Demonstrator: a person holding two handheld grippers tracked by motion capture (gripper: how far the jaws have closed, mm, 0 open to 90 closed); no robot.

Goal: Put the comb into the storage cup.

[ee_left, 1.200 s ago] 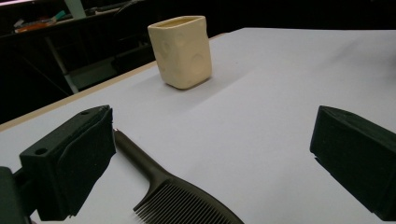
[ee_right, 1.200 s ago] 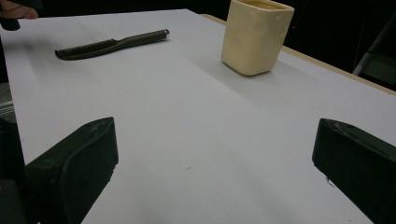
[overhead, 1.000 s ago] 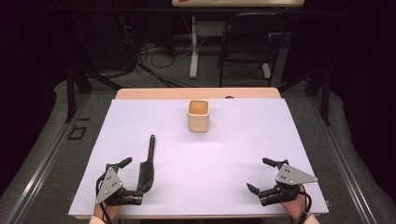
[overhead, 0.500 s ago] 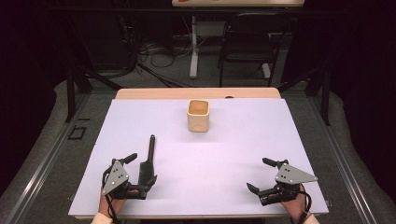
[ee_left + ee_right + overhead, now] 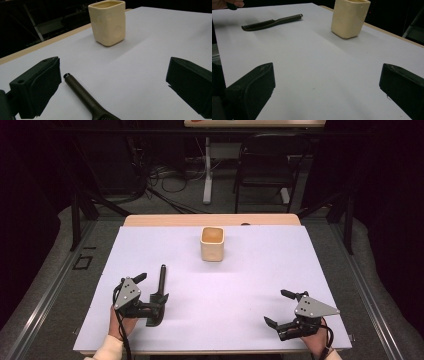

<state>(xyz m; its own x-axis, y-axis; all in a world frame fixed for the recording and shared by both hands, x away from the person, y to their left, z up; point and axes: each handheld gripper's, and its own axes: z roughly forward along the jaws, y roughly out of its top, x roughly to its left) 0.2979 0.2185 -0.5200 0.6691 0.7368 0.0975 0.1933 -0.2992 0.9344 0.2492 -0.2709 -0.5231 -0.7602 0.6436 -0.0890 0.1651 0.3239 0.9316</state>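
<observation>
A black comb (image 5: 160, 290) lies on the white table cover (image 5: 240, 285) at the front left, its handle pointing away from me. My left gripper (image 5: 151, 291) is open and straddles the comb. In the left gripper view the comb handle (image 5: 82, 96) lies on the cover between the jaws, close to the left one, untouched. A cream cup (image 5: 212, 243) stands upright at the middle rear; it is also the cream cup (image 5: 108, 22) beyond the left gripper (image 5: 112, 75). My right gripper (image 5: 276, 307) rests open at the front right, holding nothing. From the right gripper (image 5: 327, 72), the comb (image 5: 272, 22) and cup (image 5: 350, 18) lie far ahead.
The table's wooden back edge (image 5: 210, 220) shows behind the cover. A chair (image 5: 265, 170) and cables stand on the floor beyond it. The hand holding the left gripper (image 5: 227, 3) shows at the top left of the right gripper view.
My left gripper has moved forward and to the right, so that the comb now lies between its open jaws. The comb, cup and right gripper have stayed put.
</observation>
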